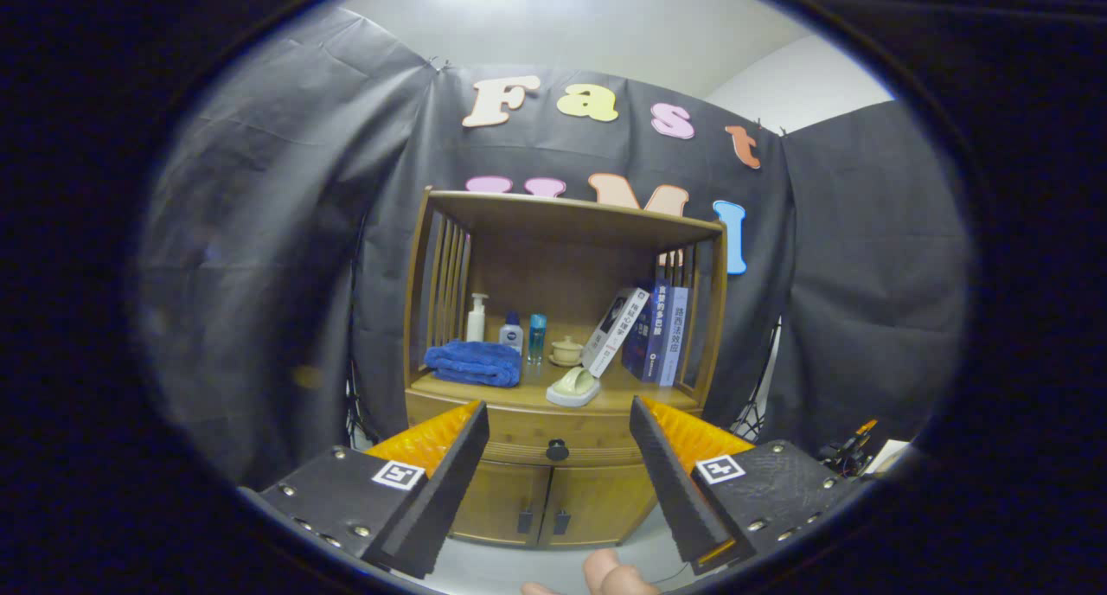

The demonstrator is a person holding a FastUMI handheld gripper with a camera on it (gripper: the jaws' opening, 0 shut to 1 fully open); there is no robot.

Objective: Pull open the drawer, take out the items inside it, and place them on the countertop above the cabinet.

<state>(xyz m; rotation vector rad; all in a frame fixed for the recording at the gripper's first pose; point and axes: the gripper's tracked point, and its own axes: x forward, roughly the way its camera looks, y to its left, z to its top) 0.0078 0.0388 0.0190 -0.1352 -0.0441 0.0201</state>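
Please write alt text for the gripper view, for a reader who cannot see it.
The open gripper faces a wooden cabinet, its fingers framing the closed drawer's knob. On the countertop sit a blue towel, bottles and books.

Smooth wooden cabinet [553,483] (towel [474,363] is cloth)

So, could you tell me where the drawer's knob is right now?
In the gripper view, the dark knob sits centred on the closed drawer, beyond the open gripper, below the countertop.
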